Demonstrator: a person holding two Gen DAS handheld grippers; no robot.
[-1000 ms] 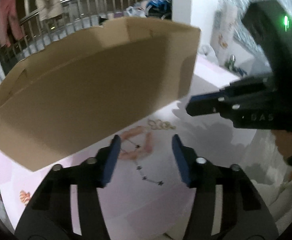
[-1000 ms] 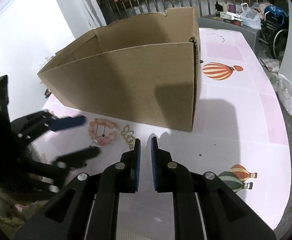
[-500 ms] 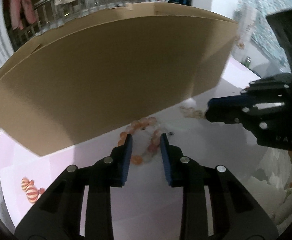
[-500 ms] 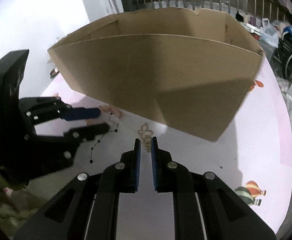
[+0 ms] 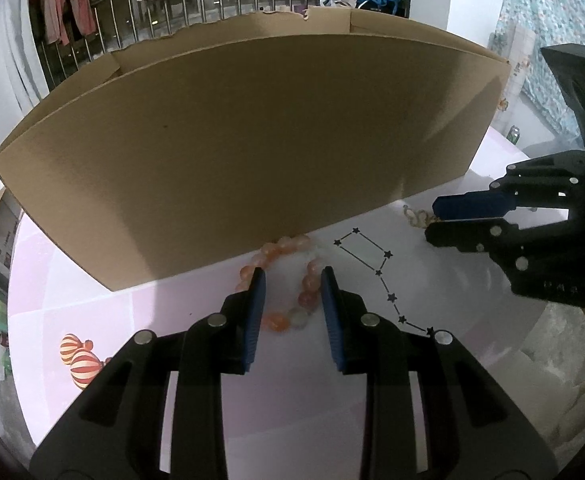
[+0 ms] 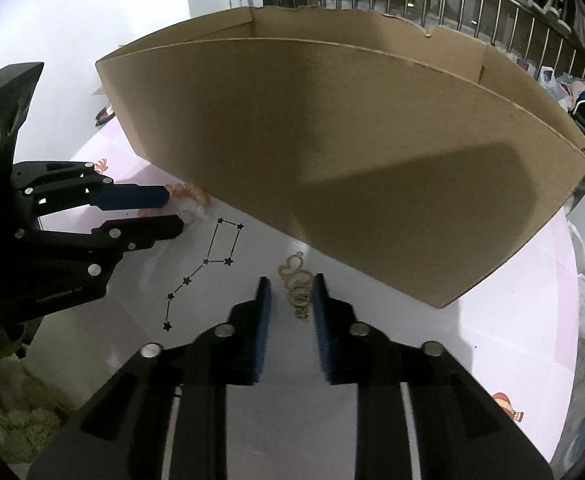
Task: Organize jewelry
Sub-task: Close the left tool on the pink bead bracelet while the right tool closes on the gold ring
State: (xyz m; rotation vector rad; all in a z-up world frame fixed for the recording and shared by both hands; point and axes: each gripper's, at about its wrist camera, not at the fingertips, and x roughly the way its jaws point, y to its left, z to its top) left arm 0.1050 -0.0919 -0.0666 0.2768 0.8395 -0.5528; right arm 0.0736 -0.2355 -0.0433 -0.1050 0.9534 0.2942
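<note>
Pink beaded bracelet (image 5: 292, 284) sits between the spread left gripper (image 5: 292, 280); right gripper (image 6: 288, 284), also spread, straddles the gold chain (image 6: 297, 284); its lettering is unreadable.

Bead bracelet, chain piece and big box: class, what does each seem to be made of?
Bead bracelet: glossy, translucent pink-orange beads, probably stone or glass.
Chain piece: thin gold-coloured links, likely metal, though plated plastic is possible.
Box: matt brown corrugated cardboard, with a torn, ragged top edge.
</note>
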